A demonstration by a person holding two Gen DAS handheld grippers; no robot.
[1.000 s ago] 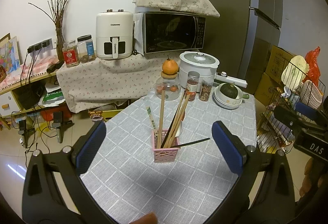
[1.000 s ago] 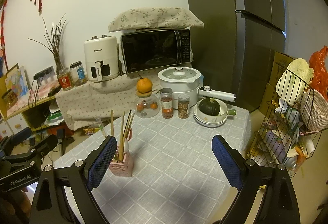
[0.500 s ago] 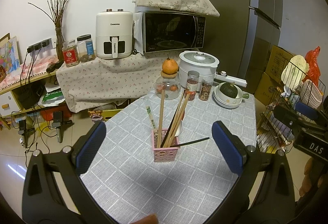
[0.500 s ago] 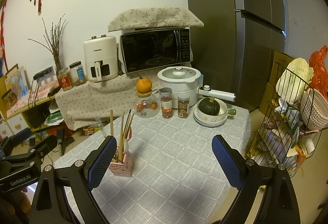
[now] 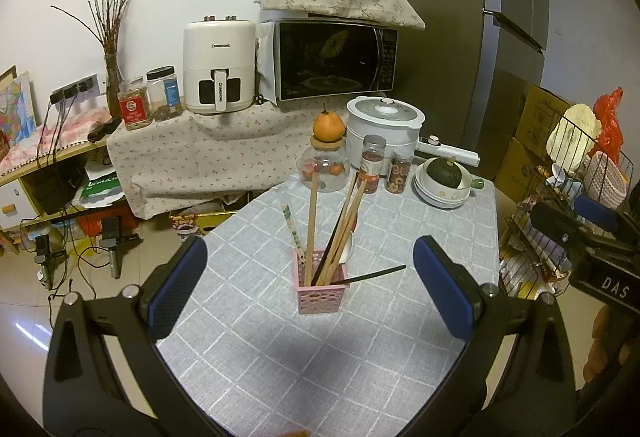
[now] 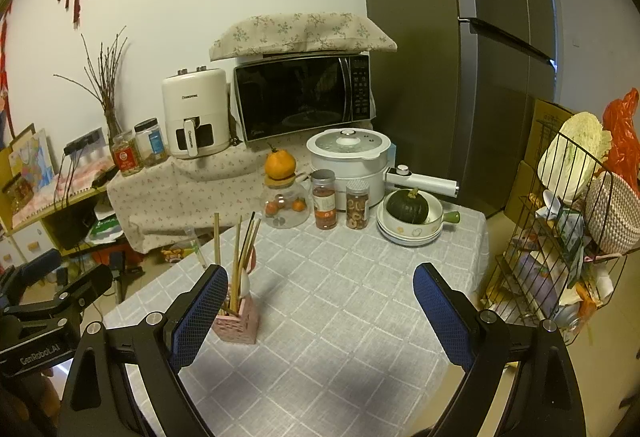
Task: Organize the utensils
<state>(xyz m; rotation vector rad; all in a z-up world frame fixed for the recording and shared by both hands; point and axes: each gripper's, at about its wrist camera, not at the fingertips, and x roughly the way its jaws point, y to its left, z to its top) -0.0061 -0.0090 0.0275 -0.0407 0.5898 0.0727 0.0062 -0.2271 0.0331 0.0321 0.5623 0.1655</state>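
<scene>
A small pink square plastic holder with perforated walls (image 5: 321, 295) stands upright on the grey checked tablecloth. Several long wooden chopsticks (image 5: 311, 227) rise from it, leaning at different angles, one pale pair with printed markings (image 5: 292, 233) tilting left. A white spoon (image 5: 347, 246) sits among them. One thin black chopstick (image 5: 374, 274) lies almost flat, its tip pointing right over the rim.

The left black hand-held gripper (image 5: 310, 291) with blue padded fingers (image 5: 178, 279) hangs with its jaws spread wide, gripping nothing. The right black hand-held gripper (image 6: 320, 313), also with blue padded fingers (image 6: 442, 311), is likewise spread wide and holds nothing. Each shows at the edge of the other's wrist view, well apart, level side by side.
</scene>
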